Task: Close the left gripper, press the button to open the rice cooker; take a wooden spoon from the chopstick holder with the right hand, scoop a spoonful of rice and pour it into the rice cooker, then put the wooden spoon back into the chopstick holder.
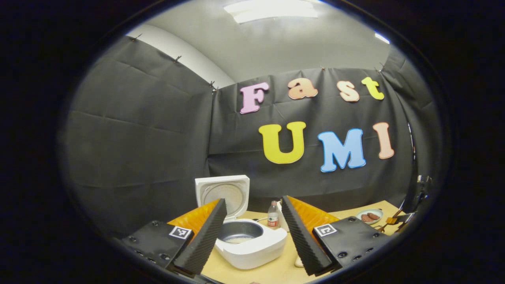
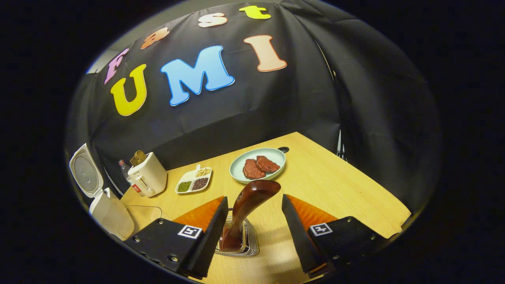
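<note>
Wooden spoon [image 2: 252, 201]: glossy dark wood. Chopstick holder [image 2: 247, 241]: shiny metal wire. Rice cooker [image 1: 252, 244]: smooth white plastic. Table [image 2: 335, 185]: matt light wood.

The left gripper [image 1: 252, 232] has two wedge-shaped fingers with ribbed inner pads [image 1: 203, 236], each fixed to a flat plate studded with screws and carrying a square coded marker [image 1: 180, 232]. The right gripper [image 2: 252, 232] has the same ribbed fingers, screwed plates and markers [image 2: 320, 228].

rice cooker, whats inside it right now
The rice cooker stands open, lid up. A pale layer, seemingly rice, lies at the bottom of its dark inner pot; the near wall hides the rest.
</note>
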Available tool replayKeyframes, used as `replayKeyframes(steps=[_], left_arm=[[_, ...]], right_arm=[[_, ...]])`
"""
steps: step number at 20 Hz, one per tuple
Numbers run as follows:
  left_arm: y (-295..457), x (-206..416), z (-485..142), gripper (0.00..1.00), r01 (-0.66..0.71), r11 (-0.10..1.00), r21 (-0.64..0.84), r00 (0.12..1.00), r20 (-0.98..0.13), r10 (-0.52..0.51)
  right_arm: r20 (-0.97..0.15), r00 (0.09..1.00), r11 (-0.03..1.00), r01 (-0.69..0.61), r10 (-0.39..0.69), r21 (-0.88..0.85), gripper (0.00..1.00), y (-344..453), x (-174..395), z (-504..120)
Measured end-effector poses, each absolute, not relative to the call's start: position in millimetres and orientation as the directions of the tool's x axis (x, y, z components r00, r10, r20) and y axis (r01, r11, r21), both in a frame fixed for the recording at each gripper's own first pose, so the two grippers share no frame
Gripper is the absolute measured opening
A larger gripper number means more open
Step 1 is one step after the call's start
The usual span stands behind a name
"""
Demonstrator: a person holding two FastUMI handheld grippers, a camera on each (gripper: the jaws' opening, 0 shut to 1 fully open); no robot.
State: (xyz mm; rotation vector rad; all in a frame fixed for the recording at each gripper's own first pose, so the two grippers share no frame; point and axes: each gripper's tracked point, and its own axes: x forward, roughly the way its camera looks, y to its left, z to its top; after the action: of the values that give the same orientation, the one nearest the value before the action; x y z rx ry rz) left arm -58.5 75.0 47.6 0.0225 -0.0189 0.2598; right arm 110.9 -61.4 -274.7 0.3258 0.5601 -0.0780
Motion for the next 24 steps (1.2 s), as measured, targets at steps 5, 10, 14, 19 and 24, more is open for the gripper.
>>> replayKeyframes(steps=[5, 10, 14, 19, 24], left_arm=[[72.4, -55.8, 39.7, 0.97, -0.247, 0.969, 0.01, 0.969, -0.001, 0.247], [76.1, -56.0, 37.3, 0.97, -0.245, 0.969, 0.005, 0.969, 0.0, 0.245], [76.3, -50.3, 31.2, 0.96, -0.219, 0.976, -0.019, 0.976, -0.013, 0.219], [75.6, -42.6, 33.1, 0.96, -0.185, 0.982, -0.032, 0.983, 0.009, 0.185], [81.8, -40.8, 26.7, 0.97, -0.152, 0.987, -0.053, 0.988, 0.016, 0.153]], right_arm=[[-0.562, 0.82, 0.927, 0.121, 0.108, 0.355, 0.5, -37.4, 108.6, -277.6], [-0.559, 0.818, 0.924, 0.097, 0.138, 0.37, 0.16, -31.3, 110.8, -273.6], [-0.549, 0.82, 0.957, 0.007, 0.159, 0.289, 0.09, -25.8, 107.8, -253.2], [-0.492, 0.857, 0.968, -0.029, 0.152, 0.249, 0.09, -23.5, 109.9, -204.3], [-0.441, 0.88, 0.968, -0.072, 0.174, 0.239, 0.09, -2.5, 109.5, -166.6]])
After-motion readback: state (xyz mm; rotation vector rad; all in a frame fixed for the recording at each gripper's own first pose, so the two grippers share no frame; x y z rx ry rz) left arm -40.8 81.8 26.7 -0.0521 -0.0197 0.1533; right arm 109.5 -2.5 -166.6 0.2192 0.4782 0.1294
